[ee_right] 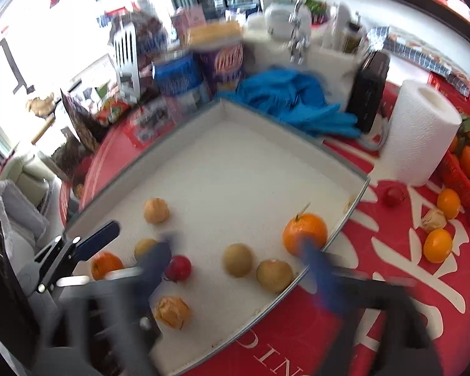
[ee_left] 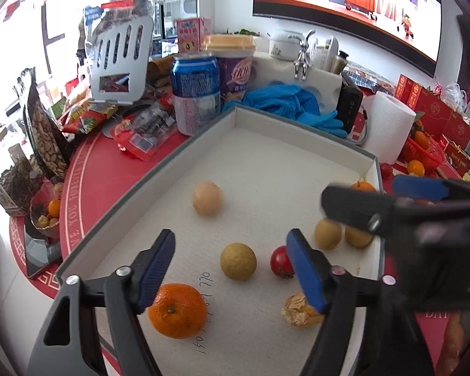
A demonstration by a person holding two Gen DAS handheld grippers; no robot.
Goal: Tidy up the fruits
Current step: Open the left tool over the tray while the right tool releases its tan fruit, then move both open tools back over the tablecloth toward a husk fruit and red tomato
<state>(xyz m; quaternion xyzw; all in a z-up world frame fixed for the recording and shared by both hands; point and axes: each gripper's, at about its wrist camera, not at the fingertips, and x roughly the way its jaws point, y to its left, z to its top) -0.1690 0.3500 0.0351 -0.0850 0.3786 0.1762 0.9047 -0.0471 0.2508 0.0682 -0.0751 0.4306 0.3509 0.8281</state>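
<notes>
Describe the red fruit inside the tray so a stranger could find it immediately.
Start at the shallow white tray on the red table. Near its front edge, the small red fruit lies just right of a yellow-green fruit. It is the tray's only glossy red item; the rest are orange, yellow or papery.

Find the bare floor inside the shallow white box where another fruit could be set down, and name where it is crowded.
The shallow white box is bare across its far half, between the far corner by the blue rubber gloves and the pale peach fruit. The near right is crowded: two yellow-green fruits, a red cherry tomato and a papery husked fruit.
</notes>
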